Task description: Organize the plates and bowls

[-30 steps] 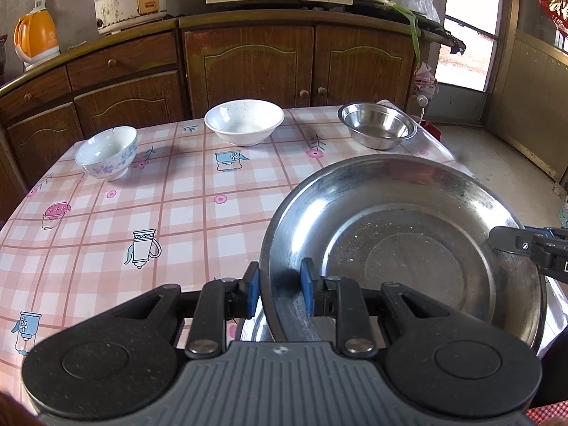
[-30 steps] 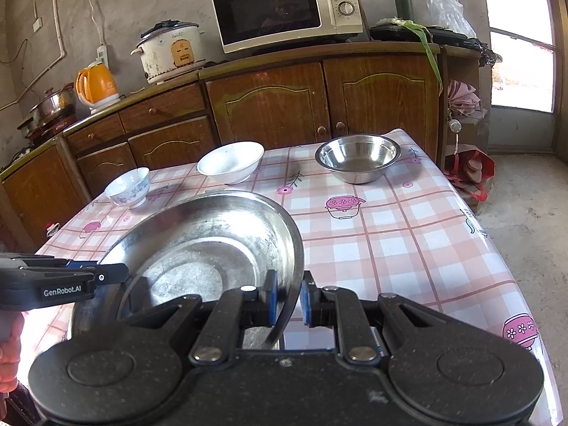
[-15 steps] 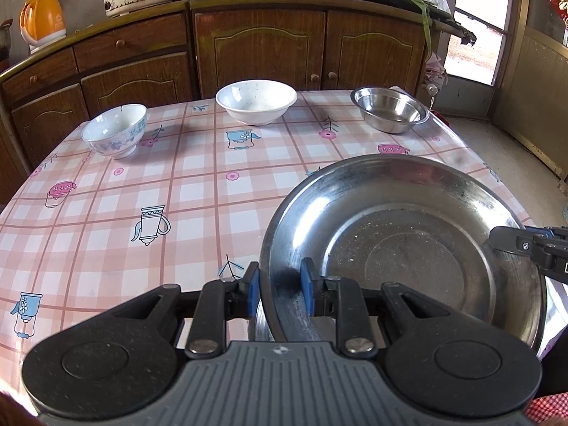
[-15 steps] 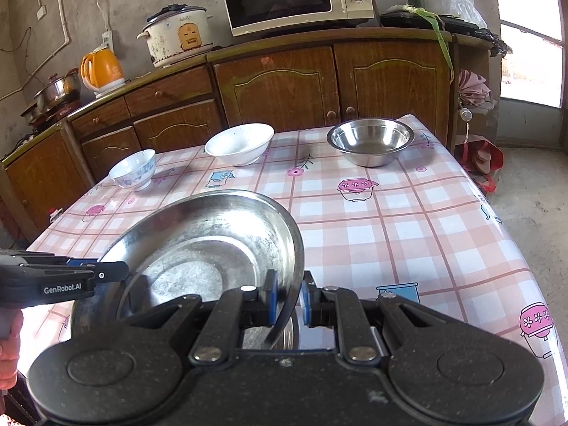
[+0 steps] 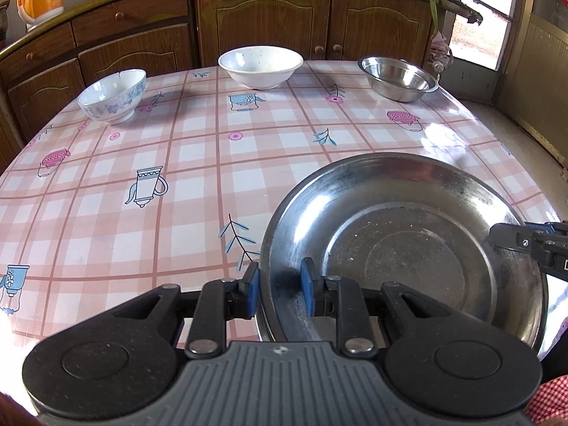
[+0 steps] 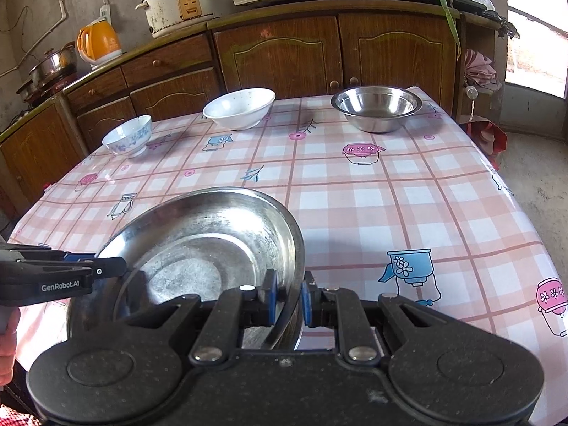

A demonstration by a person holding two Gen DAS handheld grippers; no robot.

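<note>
Both tongs are clamped on the same steel plate: our left tongs pinch its left rim, our right tongs pinch the opposite rim, blue pads pressed against the metal on either side. We hold the steel plate between us over the near part of the checked tabletop, and compared with a second ago it sits lower. The cabinets have slid up out of the left view, the cloth fills more of both views, and a second steel rim now peeks out right under the plate at the near edge. We reckon that is another plate waiting below, so this looks like a stacking move well into its descent. At the far edge, the floral bowl, the white bowl and the steel bowl stand well apart in a row, untouched. Whether our plate already rests on the one beneath, we cannot tell from here. If it does land square, the bowls are what remains.
</note>
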